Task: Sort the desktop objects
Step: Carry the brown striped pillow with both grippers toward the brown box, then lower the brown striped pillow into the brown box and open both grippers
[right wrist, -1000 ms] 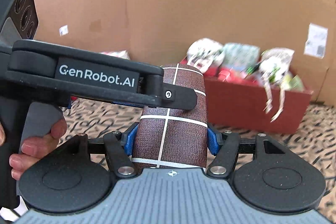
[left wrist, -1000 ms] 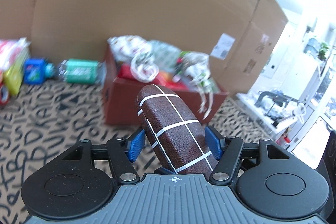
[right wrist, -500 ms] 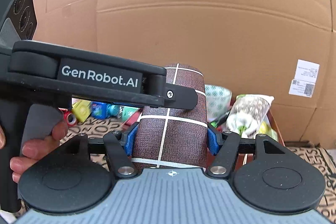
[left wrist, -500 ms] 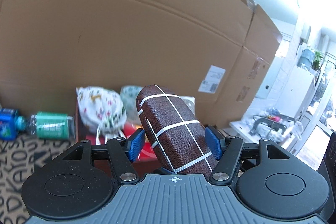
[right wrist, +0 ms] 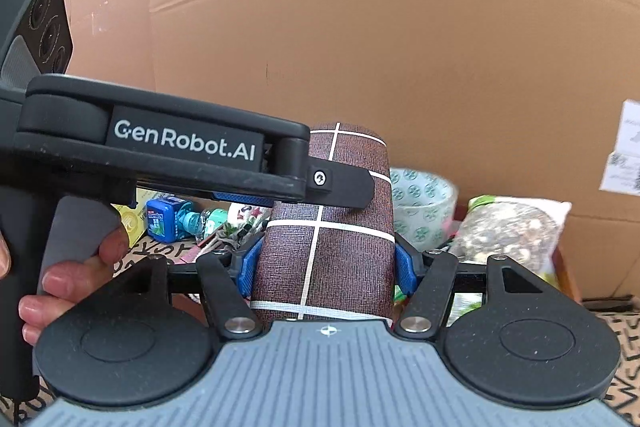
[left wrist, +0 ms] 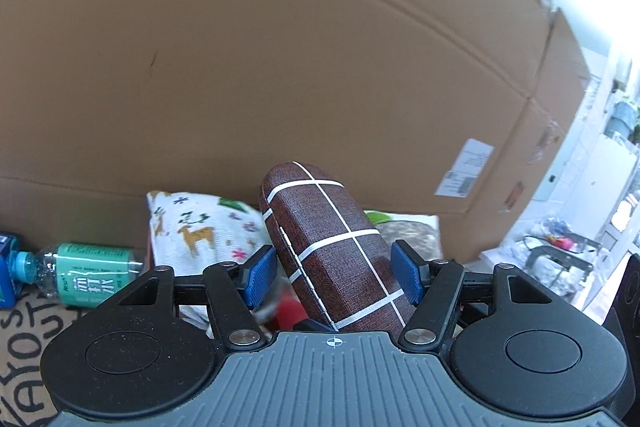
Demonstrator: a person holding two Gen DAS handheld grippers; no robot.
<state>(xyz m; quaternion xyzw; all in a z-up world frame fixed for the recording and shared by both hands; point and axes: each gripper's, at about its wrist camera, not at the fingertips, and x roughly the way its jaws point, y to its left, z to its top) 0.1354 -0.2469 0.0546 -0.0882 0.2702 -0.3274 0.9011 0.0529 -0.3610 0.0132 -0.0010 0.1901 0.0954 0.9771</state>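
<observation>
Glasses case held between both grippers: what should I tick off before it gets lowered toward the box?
1. Right gripper grip on the glasses case: both pads press its sides. Ok.
2. Left gripper grip: the case sits tilted between its pads. Ok.
3. Red box in view ahead: its wall shows beside the snack bag. Ok.
4. Free room in the box: reindeer bag, tape roll and snack bag fill what shows. Cannot tell.
5. Bottle lies outside the box, apart from the case. Ok.
</observation>
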